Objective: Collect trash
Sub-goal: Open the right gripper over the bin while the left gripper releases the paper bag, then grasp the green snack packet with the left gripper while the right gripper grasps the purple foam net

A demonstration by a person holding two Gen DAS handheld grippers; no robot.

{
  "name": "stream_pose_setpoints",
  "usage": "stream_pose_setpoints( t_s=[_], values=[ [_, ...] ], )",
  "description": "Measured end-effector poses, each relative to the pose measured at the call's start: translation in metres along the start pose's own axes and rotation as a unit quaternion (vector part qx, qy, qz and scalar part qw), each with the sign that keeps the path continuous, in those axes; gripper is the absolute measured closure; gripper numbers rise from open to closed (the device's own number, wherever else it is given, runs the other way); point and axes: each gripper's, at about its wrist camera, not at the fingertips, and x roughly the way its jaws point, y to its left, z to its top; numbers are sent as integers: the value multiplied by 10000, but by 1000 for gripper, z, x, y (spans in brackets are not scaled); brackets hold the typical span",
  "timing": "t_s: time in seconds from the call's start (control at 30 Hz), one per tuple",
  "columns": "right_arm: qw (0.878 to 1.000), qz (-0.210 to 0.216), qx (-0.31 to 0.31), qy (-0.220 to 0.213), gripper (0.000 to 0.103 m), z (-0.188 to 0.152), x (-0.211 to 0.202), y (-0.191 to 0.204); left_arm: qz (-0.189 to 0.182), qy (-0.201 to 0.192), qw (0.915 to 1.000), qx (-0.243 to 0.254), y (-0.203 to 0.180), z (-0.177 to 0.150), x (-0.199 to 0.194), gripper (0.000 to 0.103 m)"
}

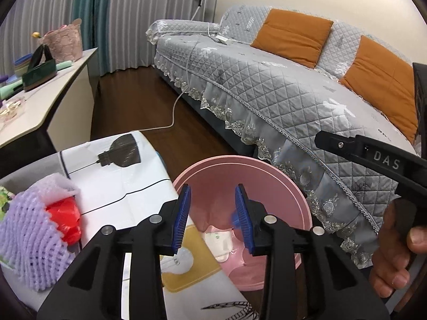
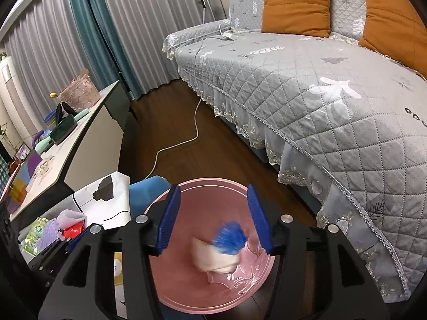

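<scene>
- Claws: right claw (image 2: 213,220) hung spread over the pink basin (image 2: 170,297), gripping nothing.
- Left claw (image 1: 212,214) likewise spread, empty.
- Blue-and-white wrapper (image 2: 221,250) blurred inside the basin.

In the right wrist view a blue-and-white scrap (image 2: 226,248) over the pink bin (image 2: 186,298) is smeared by motion blur, so what it is cannot be told. The left claw (image 1: 212,218) hides part of the wrappers (image 1: 218,242) lying in the bin. The purple foam net (image 1: 29,240) and the hand (image 1: 395,256) are cut off by the picture's edges.
</scene>
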Motion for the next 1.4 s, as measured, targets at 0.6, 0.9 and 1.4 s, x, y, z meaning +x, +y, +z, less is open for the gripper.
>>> stream_pose_setpoints(
  t_s=[0.6, 0.9, 1.4],
  values=[
    [9981, 444, -343, -236, 42, -12, -37, 42, 526, -630, 9961, -330, 30, -21, -107, 59],
    [9893, 1197, -755, -347, 77, -29, -54, 105, 980, -819, 9904, -538, 89, -31, -173, 59],
    [9722, 1838, -1446, 145, 76, -68, -14, 186, 1818, -934, 9706, -1275, 195, -74, -177, 66]
  ],
)
